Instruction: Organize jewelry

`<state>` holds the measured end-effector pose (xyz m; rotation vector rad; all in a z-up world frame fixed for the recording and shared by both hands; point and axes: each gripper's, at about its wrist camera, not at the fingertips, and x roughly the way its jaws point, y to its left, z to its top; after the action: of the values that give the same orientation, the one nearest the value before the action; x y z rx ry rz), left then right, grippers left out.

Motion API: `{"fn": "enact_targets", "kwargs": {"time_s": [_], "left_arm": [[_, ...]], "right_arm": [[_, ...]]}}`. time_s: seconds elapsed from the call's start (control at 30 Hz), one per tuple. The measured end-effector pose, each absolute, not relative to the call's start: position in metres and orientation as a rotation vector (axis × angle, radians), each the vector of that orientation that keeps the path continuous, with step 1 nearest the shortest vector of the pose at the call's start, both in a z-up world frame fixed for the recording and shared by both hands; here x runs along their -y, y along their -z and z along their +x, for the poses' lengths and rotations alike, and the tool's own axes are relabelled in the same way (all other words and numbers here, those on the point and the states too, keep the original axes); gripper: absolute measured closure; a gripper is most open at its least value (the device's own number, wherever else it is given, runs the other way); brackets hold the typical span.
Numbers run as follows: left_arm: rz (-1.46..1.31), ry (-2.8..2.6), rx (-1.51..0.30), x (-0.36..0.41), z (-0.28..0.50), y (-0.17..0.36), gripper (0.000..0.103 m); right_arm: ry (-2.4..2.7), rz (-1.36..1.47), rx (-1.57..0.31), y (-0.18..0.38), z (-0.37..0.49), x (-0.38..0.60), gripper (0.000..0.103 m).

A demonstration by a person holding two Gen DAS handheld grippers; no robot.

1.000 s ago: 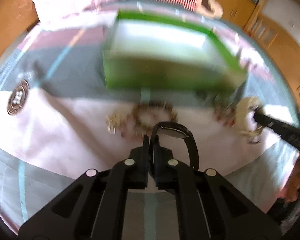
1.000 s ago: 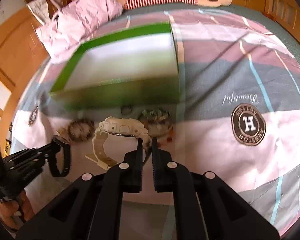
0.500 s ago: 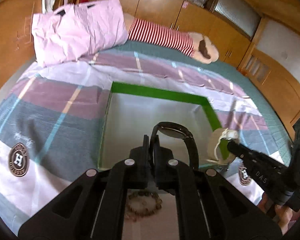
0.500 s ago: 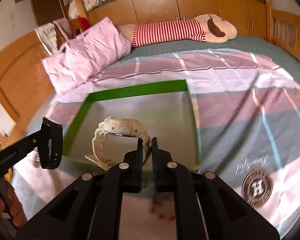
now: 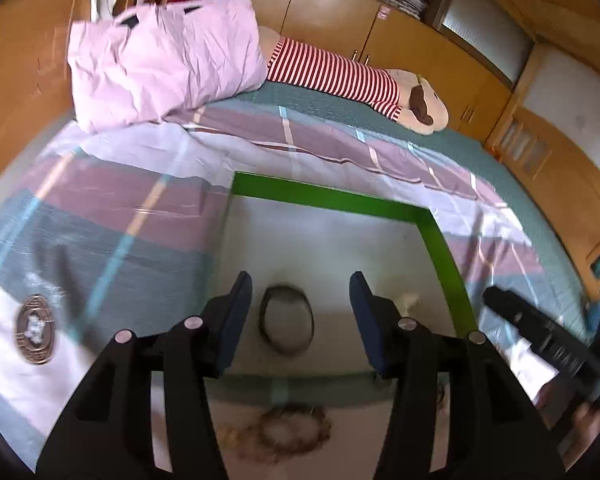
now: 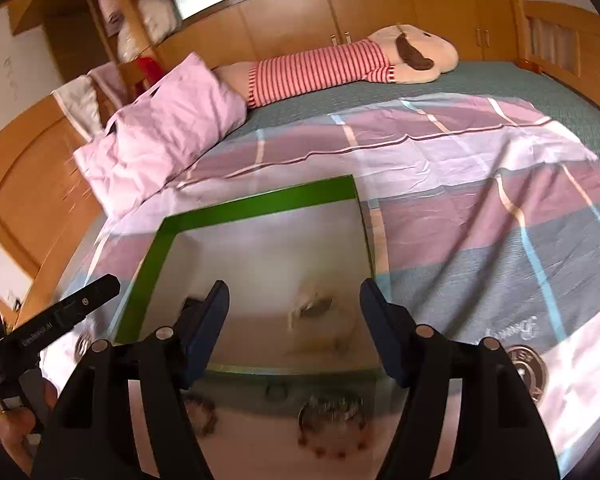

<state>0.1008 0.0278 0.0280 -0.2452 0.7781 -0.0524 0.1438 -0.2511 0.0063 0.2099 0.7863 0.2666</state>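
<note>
Both watches lie in the green box (image 5: 340, 198); our left gripper (image 5: 300, 296) and right gripper (image 6: 294, 300) gape wide, so we lift straight up before grabbing the beaded bracelet (image 5: 290, 430).

Two watches (image 5: 286, 322) (image 6: 314, 306) lie in the box (image 5: 332, 196), bracelets (image 5: 290, 432) before it

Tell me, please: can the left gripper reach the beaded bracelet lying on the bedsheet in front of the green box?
Probably yes. The left gripper is open and empty, and the beaded bracelet lies uncovered just below it, outside the green box.
</note>
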Motion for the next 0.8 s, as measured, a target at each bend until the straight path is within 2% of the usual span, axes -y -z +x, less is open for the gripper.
{"fn": "enact_targets", "kwargs": {"time_s": [0.1, 0.2, 0.27, 0.4, 0.53, 0.57, 0.63, 0.67, 0.8], "left_arm": [[-0.261, 0.046, -0.842, -0.031, 0.073, -0.021, 0.047], [-0.262, 0.039, -0.924, -0.032, 0.055, 0.002, 0.047], [-0.265, 0.002, -1.003, -0.033, 0.050, 0.022, 0.047], [-0.309, -0.002, -1.046, -0.038, 0.054, 0.035, 0.046], [-0.284, -0.002, -1.063, -0.033, 0.057, 0.038, 0.038], [-0.270, -0.001, -1.071, -0.031, 0.058, 0.040, 0.038], [-0.256, -0.002, -1.089, -0.029, 0.061, 0.044, 0.038], [-0.254, -0.003, -1.100, -0.029, 0.062, 0.046, 0.038], [-0.266, -0.023, -1.139, -0.032, 0.066, 0.054, 0.035]], "right_arm": [[-0.263, 0.185, -0.839, -0.010, 0.119, 0.259, 0.035], [-0.245, 0.177, -0.965, 0.012, 0.112, 0.265, 0.055], [-0.218, 0.173, -1.048, 0.037, 0.117, 0.268, 0.074], [-0.161, 0.223, -1.213, 0.086, 0.128, 0.275, 0.076], [-0.144, 0.223, -1.248, 0.103, 0.133, 0.272, 0.075], [-0.149, 0.215, -1.249, 0.104, 0.133, 0.270, 0.080], [-0.147, 0.179, -1.236, 0.100, 0.130, 0.264, 0.094], [-0.159, 0.164, -1.231, 0.096, 0.127, 0.261, 0.098], [-0.256, 0.210, -1.230, 0.078, 0.113, 0.262, 0.099]]}}
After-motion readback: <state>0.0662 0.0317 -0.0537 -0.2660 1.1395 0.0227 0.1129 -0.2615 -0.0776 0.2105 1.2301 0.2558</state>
